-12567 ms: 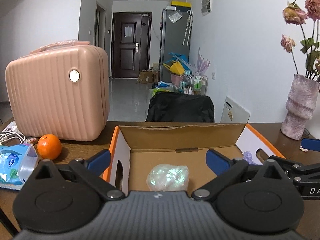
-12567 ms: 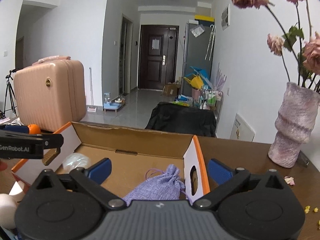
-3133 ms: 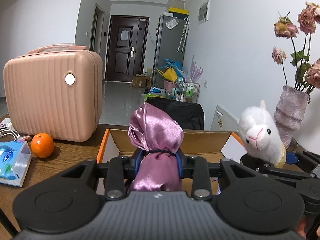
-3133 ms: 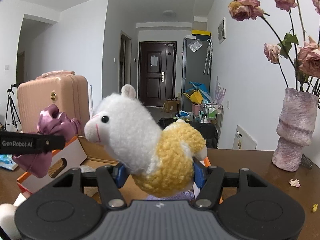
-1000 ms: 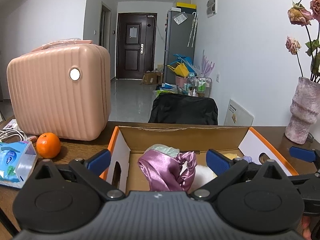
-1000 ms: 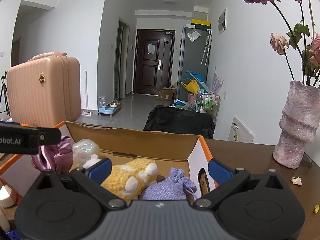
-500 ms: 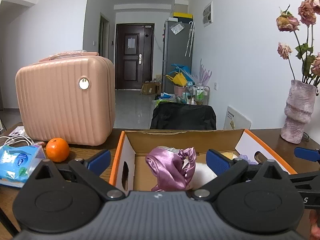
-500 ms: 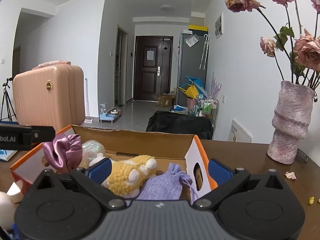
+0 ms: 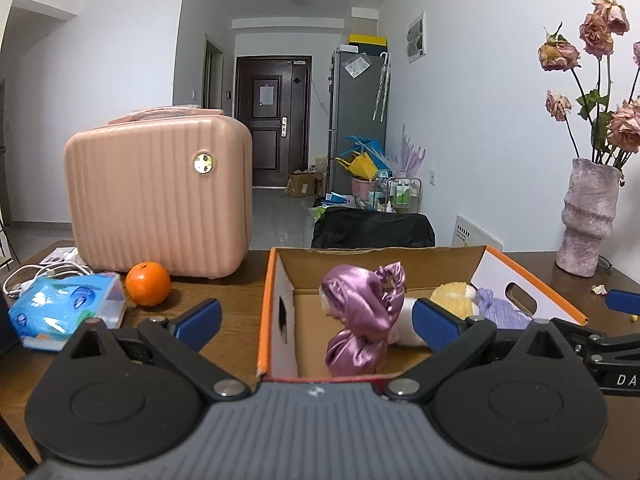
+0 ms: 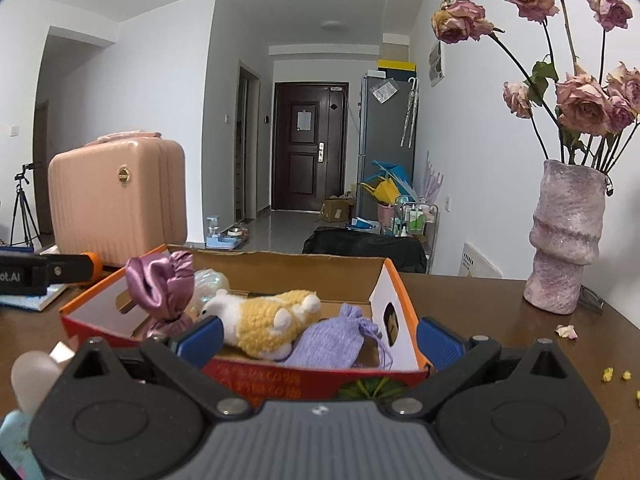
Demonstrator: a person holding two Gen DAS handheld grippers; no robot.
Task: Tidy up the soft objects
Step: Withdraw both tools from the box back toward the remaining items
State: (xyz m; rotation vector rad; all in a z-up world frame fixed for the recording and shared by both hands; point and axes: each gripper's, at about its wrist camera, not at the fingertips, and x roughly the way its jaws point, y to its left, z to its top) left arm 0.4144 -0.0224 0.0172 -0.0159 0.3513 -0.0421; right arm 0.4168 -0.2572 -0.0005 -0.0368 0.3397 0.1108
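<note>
An open cardboard box [image 9: 272, 308] with orange edges stands on the brown table; it also shows in the right wrist view [image 10: 394, 312]. Inside lie a shiny purple satin pouch [image 9: 360, 320] [image 10: 160, 288], a yellow and white plush alpaca [image 10: 264, 320] [image 9: 452, 294], a lavender drawstring pouch [image 10: 332, 340] [image 9: 500, 312] and a pale iridescent ball [image 10: 210, 282]. My left gripper [image 9: 316, 320] is open and empty just in front of the box. My right gripper [image 10: 320, 338] is open and empty in front of the box's near wall.
A pink hard case [image 9: 160, 196] stands at the back left with an orange [image 9: 148, 283] and a blue tissue pack [image 9: 60, 312] before it. A purple vase [image 10: 564, 240] of dried roses stands at the right, with petals [image 10: 566, 331] on the table.
Both grippers have drawn back from the box, open and empty. The box now looks farther off and its near wall shows in the right wrist view.
</note>
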